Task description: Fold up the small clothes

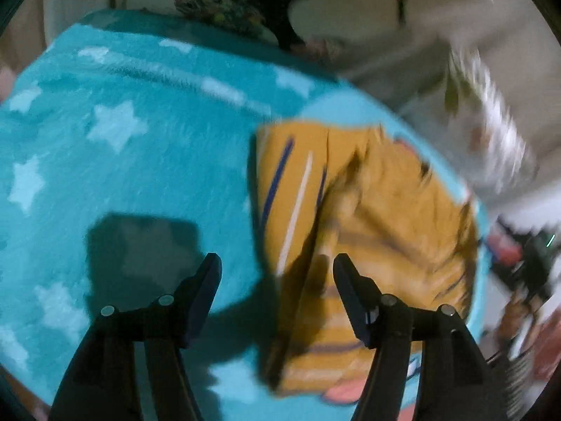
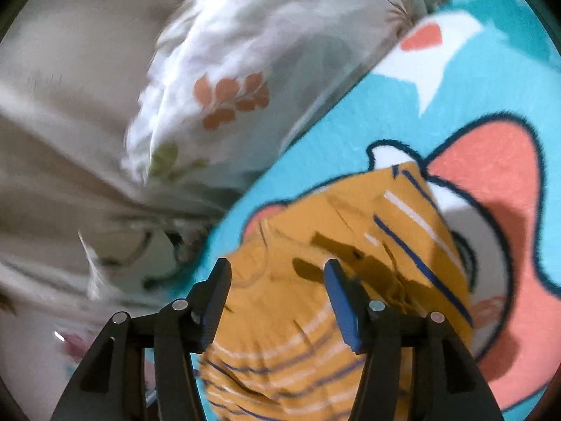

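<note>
Left hand-held gripper (image 1: 277, 263): jaws spread, nothing between the pads – released, above the blanket edge of the garment. Right finger over the near left edge of the yellow garment (image 1: 354, 217), left finger over bare blanket; contact cannot be told through the blur.

Right hand-held gripper (image 2: 277, 266): jaws spread wide, released, nothing pinched; yellow garment (image 2: 315, 280) seen below and between the fingers, pads apart from the cloth.

Garment: mustard yellow with thin blue and white stripes, lying bunched and partly folded on a turquoise blanket (image 1: 122, 175) printed with pale stars. In the right wrist view the same blanket (image 2: 350, 122) carries a large pink-and-white cartoon figure (image 2: 491, 182); garment lies over its lower left part.

Dark shadow of the gripper on the blanket just ahead of the left finger.

Farther off – cream bedding (image 2: 70, 87) and a white floral pillow (image 2: 224, 80) beside the blanket edge. Dark patterned cloth (image 1: 238, 0) beyond the blanket's far edge, blurred.
</note>
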`<state>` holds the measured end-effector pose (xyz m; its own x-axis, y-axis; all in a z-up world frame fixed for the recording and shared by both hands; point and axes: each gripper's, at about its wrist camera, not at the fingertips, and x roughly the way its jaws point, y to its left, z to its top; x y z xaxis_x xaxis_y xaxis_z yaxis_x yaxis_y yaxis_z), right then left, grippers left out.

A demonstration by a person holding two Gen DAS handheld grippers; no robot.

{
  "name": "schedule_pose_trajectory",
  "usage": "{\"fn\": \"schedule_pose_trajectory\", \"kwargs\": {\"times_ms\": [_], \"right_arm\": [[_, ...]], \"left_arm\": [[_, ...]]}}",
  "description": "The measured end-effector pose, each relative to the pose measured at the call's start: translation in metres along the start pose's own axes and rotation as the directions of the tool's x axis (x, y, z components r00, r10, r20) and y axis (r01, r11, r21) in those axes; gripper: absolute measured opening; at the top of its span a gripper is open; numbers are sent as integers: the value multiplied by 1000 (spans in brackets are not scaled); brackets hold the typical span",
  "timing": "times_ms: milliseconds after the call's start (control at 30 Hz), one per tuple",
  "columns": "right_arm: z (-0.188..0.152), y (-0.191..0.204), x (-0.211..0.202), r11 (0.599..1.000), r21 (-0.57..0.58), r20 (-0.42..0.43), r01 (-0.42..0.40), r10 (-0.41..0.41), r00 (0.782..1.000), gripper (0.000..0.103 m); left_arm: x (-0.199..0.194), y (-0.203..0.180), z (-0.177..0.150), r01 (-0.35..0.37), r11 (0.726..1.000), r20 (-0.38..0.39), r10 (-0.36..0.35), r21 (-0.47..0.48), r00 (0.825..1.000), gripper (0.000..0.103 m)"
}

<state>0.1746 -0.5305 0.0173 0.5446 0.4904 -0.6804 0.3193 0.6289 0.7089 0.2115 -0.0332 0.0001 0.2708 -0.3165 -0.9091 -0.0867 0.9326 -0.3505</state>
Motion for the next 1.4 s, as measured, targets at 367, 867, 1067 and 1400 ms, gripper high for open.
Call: {"fn": "schedule_pose_trajectory", "kwargs": {"times_ms": [367,867,1067,1400], "right_arm": [[-87,-45,-50,956,-180,-14,230,-236,972,60],[-91,-96,-82,925,-118,42,362,-359,932,28],[-79,-22,-91,895,-278,183,349,-307,934,28],[-57,48,40,781,-518,44,350,-384,922,28]], "left_arm": [[16,-19,-50,-41,985,-77,54,168,996,15],[-22,-2,-33,-79,990,-29,83,114,996,19],[-52,-2,-18,-6,997,72,1,82,997,29],[18,-93,20,30,973,22,-36,228,999,47]]}}
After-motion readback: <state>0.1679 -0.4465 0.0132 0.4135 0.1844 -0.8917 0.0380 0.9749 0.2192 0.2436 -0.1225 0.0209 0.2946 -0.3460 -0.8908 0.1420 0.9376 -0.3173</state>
